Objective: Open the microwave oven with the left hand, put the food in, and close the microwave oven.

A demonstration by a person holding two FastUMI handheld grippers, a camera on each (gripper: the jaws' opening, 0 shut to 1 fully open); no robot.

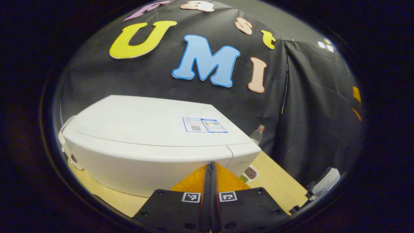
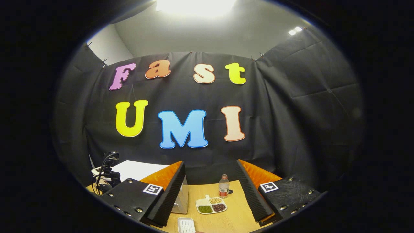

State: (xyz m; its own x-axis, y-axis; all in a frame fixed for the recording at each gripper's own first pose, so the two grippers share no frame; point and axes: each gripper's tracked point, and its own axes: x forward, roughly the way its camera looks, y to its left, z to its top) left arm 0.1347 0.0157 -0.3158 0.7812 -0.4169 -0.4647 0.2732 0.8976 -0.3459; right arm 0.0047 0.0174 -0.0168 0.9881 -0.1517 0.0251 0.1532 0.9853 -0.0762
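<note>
The white microwave [image 1: 152, 136] stands on the wooden table [image 1: 278, 184], and its door looks closed. My left gripper [image 1: 210, 168] is shut with nothing between its fingers; its tips sit just in front of the microwave's upper front edge, near the seam at its right end. A divided plate of beans and grains [image 2: 211, 205] lies on the table [image 2: 233, 220] between the spread fingers of my right gripper [image 2: 209, 163], which is open and well above it. The same plate [image 1: 249, 173] peeks out right of the microwave.
A small plastic bottle [image 2: 223, 186] stands behind the plate, near the cloth wall. A white ridged tray [image 2: 186, 225] lies at the table's near edge. A black device with cables [image 2: 108, 171] sits by the microwave's white top [image 2: 136, 170].
</note>
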